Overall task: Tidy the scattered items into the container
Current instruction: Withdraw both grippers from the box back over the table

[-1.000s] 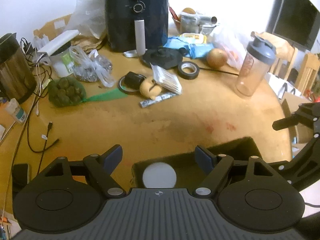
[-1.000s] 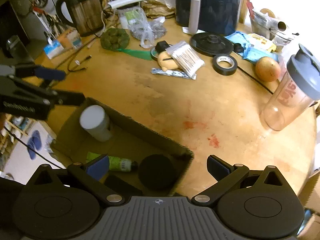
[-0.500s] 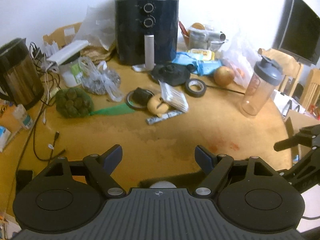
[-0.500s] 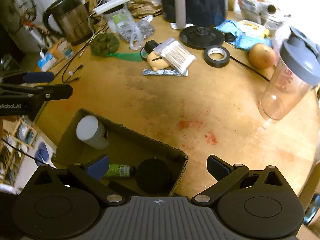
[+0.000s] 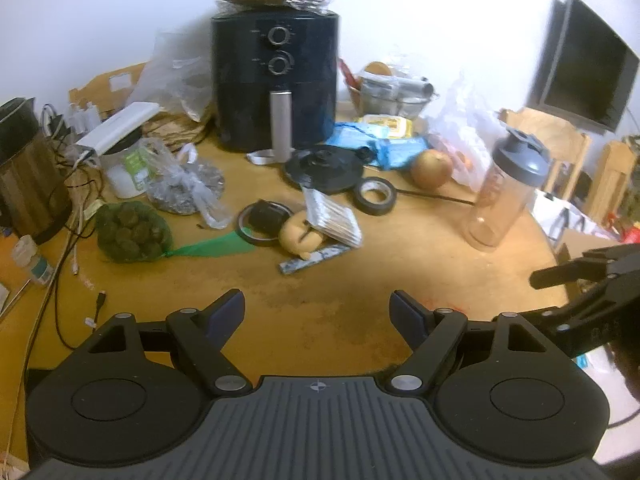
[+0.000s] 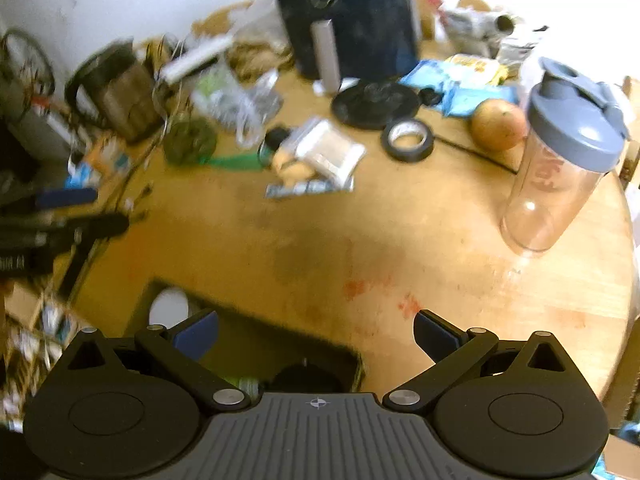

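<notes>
Wooden tabletop fills the left wrist view, with the left gripper above a bare patch, its jaws wide apart and holding nothing. Ahead lies the scatter: a yellow round item partly under a clear packet of cotton swabs, a foil stick sachet just in front of them, a tape ring holding a small black item touching on the left, and a roll of black tape near to the right. A green net bag sits further left by a kettle. A black air fryer stands at the back, a shaker bottle to the right, an onion between them. The right gripper's dark frame shows at the right edge.

From the right wrist view, which is blurred, the right gripper is over the near edge of the tabletop, jaws apart and empty. A cardboard box, the container, lies directly below it; inside are a white-lidded tub in the far left corner, a dark round item and a glimpse of something green. The scattered pile sits well apart from the box, mid-table, and the shaker bottle stands upright on the right.
</notes>
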Available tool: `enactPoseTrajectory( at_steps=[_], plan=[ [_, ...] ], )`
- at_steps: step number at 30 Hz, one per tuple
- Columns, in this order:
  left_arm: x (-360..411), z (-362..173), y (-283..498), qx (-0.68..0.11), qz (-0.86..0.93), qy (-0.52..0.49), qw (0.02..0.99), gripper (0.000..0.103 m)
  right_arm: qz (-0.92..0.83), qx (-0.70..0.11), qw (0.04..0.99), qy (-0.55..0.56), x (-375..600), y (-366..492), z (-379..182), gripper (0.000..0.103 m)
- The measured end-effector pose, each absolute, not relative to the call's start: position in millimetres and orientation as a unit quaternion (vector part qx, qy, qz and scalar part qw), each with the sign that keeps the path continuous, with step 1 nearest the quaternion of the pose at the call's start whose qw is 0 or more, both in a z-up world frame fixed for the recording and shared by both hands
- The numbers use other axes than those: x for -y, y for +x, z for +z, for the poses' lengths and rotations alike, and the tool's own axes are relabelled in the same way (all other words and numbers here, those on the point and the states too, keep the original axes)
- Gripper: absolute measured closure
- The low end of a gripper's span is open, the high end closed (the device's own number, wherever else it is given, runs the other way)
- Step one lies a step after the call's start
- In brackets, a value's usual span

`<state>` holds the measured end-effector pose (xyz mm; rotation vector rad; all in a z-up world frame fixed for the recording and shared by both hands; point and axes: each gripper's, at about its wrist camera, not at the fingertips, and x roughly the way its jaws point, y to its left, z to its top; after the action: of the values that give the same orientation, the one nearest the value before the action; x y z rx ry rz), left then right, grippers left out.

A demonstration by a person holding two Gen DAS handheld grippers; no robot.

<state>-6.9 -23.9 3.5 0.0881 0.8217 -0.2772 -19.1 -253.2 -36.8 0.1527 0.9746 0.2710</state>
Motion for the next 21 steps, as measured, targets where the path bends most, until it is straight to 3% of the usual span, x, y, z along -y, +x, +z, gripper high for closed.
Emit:
enactPoseTrajectory(
  at_steps=[8, 10, 11, 21],
  plan=[
    [12.0, 0.7, 4.6, -0.398, -0.111, 0.018, 0.91, 0.021, 0.122, -0.457, 0.88, 0.047, 251.9, -9.0, -35.9, 0.0],
    [10.2, 1.7, 3.4, -0.381, -0.116, 0.017, 0.917, 0.004, 0.124, -0.464, 0.876, 0.049, 253.2, -5.7, -37.0, 0.0],
    [9.9, 2.6, 2.6, -0.372, -0.117, 0.018, 0.921, 0.001, 0.124, -0.467, 0.874, 0.051, 253.8, -3.7, -37.5, 0.0],
    [12.2, -4.7, 8.2, -0.388, -0.15, 0.055, 0.908, 0.0, 0.125, -0.462, 0.878, -0.011, 250.8, 12.8, -37.3, 0.0]
  ],
)
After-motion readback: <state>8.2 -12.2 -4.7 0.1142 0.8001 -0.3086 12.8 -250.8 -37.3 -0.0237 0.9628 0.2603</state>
